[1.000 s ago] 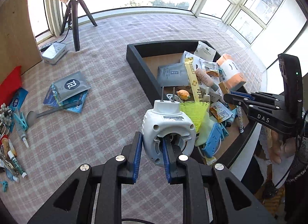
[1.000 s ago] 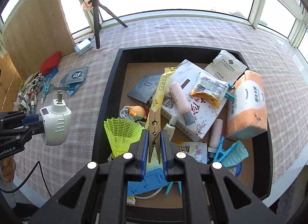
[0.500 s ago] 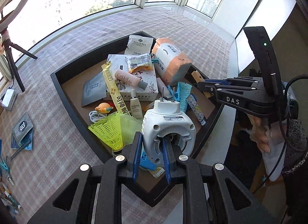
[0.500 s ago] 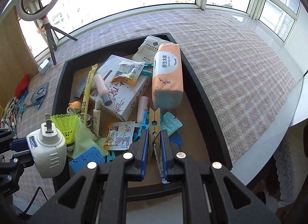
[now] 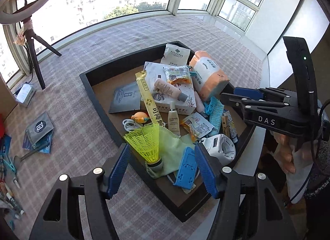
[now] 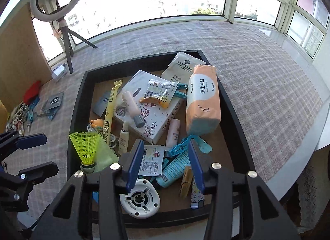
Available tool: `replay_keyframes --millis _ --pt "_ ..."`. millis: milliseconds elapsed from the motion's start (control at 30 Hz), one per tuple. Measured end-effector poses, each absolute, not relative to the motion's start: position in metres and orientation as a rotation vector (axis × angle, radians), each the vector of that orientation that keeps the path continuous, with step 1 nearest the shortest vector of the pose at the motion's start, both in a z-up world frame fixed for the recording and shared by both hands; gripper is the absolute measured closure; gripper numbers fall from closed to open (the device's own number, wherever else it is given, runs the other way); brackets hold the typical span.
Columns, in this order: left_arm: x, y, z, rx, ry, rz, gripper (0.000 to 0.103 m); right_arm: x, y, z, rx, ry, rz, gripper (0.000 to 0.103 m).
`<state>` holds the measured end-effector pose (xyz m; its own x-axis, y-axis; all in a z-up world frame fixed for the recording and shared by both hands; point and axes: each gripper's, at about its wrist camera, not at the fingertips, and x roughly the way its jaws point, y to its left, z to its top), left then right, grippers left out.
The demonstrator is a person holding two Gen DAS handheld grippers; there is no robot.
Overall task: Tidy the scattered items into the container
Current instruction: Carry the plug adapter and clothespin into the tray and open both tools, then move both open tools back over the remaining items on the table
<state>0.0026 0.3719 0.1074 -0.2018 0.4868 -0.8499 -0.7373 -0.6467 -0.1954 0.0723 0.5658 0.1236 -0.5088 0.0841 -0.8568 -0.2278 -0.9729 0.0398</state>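
Both tools opening, nothing between the pads.
White plug [image 6: 140, 198] and wooden peg [image 6: 186, 181] lie in black tray [image 6: 237, 116], near corner, beside shuttlecock [image 5: 148, 145]; left tool [image 5: 162, 169], right tool [image 6: 165, 165] above.

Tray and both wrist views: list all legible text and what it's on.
"DAS": side of the right gripper.
"原生木浆": orange tissue pack.
"Shower Cap": white sachet, small and partly hidden.
"TO." or similar: grey packet on the cloth outside the tray.
Yellow strip: large characters, not surely readable.
Other sachets, tubes and the flowered box: too small or blurred.
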Motion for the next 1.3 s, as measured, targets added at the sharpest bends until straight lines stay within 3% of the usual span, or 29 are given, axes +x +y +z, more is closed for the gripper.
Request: replay_keyframes --millis 500,1033,1300 --pt "-0.058 0.236 0.099 -1.366 0.138 2.264 0.042 0.004 0.469 0.122 -1.567 0.059 2.823 0.058" --pt "-0.089 0.064 0.080 -1.555 -0.201 2.603 0.042 -0.058 0.325 0.114 -1.760 -0.383 3.073 0.058" --pt "-0.096 0.018 0.066 -1.618 -0.297 2.676 0.047 -0.079 0.234 0.097 -1.882 -0.733 3.155 0.058"
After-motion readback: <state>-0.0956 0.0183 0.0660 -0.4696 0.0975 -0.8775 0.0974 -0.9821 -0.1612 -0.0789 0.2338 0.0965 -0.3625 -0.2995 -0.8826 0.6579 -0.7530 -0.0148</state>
